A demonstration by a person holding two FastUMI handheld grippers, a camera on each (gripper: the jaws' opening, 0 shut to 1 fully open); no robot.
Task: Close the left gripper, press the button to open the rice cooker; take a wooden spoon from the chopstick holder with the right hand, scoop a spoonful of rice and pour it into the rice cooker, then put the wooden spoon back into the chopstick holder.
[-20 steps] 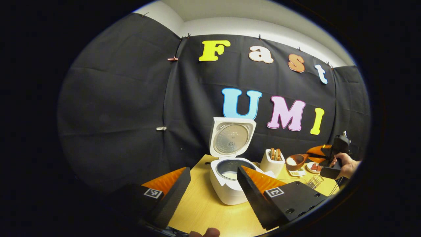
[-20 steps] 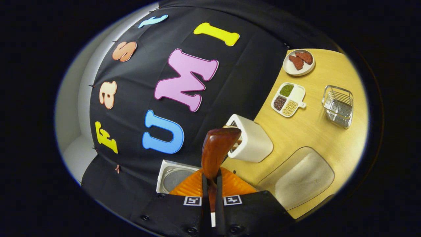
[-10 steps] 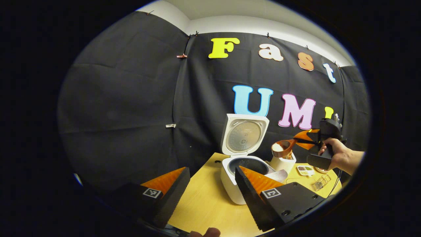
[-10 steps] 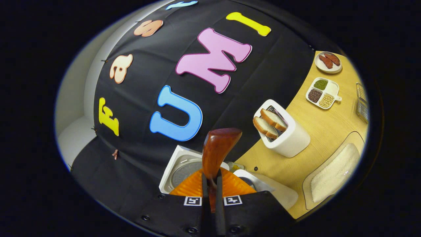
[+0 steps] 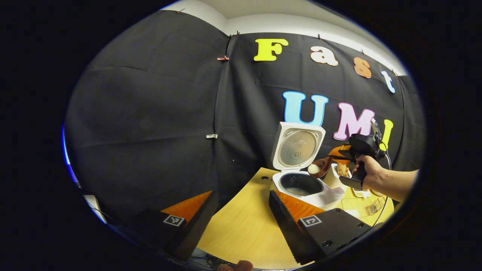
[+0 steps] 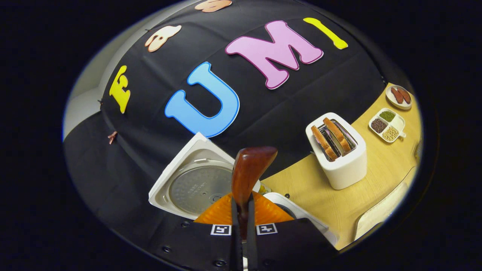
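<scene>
Two wedge-shaped fingers of the left gripper (image 5: 241, 210) stand wide apart over the pale wood-grain table (image 5: 241, 233). Beyond them sits the white rice cooker (image 5: 301, 184), square lid upright, and a hand (image 5: 371, 175) holds the right gripper (image 5: 339, 158) with the glossy wooden spoon (image 5: 318, 167) of rice just above the pot.

From the right gripper view, both fingers clamp the spoon's handle (image 6: 248, 173) above the cooker's ribbed metal lid (image 6: 196, 186); a smooth white toaster (image 6: 339, 154) holds bread.
</scene>
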